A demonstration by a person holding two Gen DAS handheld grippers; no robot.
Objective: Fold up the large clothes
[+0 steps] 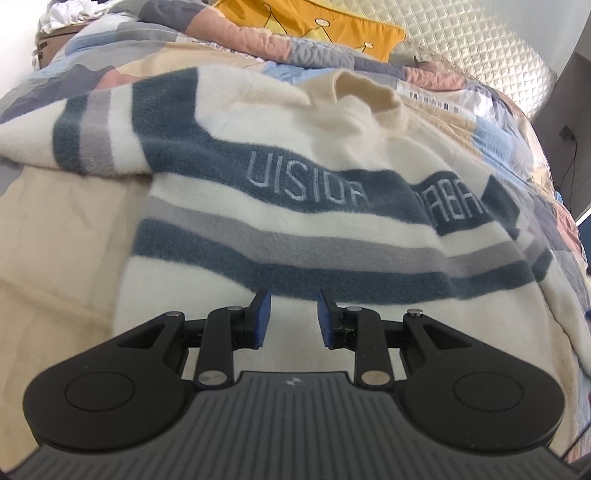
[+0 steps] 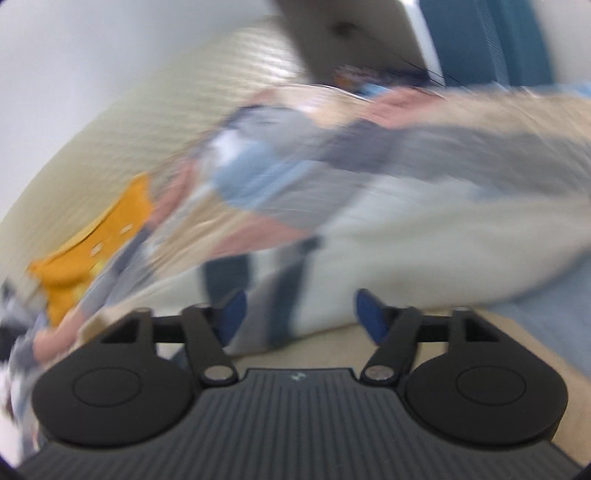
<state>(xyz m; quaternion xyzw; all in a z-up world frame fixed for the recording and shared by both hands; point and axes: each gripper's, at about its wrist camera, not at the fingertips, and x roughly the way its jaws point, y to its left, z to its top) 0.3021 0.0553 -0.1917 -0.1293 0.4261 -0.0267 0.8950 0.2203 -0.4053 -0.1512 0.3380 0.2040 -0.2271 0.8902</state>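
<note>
A cream sweater (image 1: 295,206) with dark blue and grey stripes and lettering across the chest lies flat on the bed, collar at the far end and one sleeve stretched out to the left. My left gripper (image 1: 293,310) is open and empty, just above the sweater's lower body. The right wrist view is heavily blurred. My right gripper (image 2: 297,314) is open and empty there, near a cream part of the sweater (image 2: 388,251) with dark stripes.
The bed has a patchwork quilt (image 1: 74,81) in beige, pink, blue and grey. A yellow pillow (image 1: 314,22) and a quilted headboard (image 1: 480,48) are at the far end. A pile of white cloth (image 1: 66,18) sits at the far left.
</note>
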